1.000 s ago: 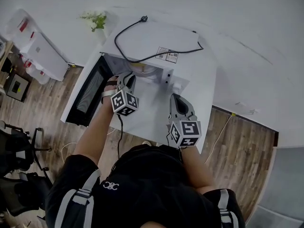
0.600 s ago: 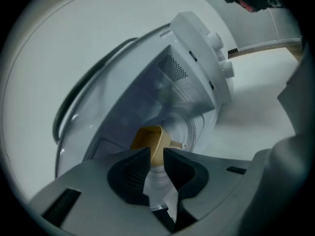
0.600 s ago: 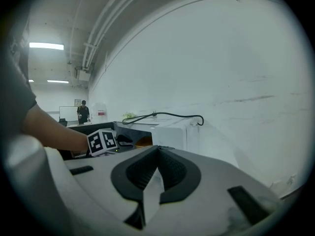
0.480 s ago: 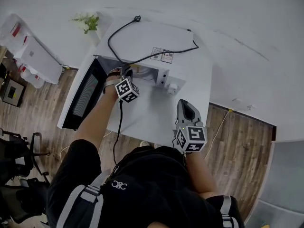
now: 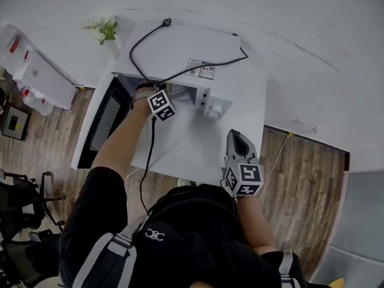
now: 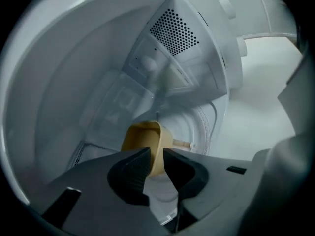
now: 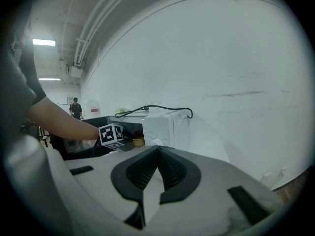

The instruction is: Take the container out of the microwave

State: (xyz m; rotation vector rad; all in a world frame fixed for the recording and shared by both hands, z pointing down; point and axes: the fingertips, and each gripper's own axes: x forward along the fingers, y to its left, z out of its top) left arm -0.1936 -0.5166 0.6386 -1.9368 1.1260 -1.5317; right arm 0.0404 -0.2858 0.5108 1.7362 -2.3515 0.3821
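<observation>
A tan container point(image 6: 147, 144) stands on the glass turntable point(image 6: 199, 132) inside the white microwave point(image 5: 201, 53). In the left gripper view my left gripper point(image 6: 156, 155) reaches into the cavity, shut on the container's near wall, one jaw inside the rim and one outside. From the head view only its marker cube point(image 5: 162, 105) shows at the oven's mouth. My right gripper point(image 5: 236, 135) hangs over the white table's front right part, shut with nothing in it. The right gripper view shows the container point(image 7: 138, 140) just past the left cube point(image 7: 111, 134).
The microwave door point(image 5: 99, 125) stands swung open to the left. A black power cord point(image 5: 180, 71) lies across the oven's top. The control knob point(image 5: 214, 111) sits at the front right. A small plant point(image 5: 101, 29) stands behind on the left. Wooden floor surrounds the white table point(image 5: 186, 149).
My left gripper has pushed deeper into the microwave, so only its cube shows from above. The right gripper has drawn back toward the table's front edge.
</observation>
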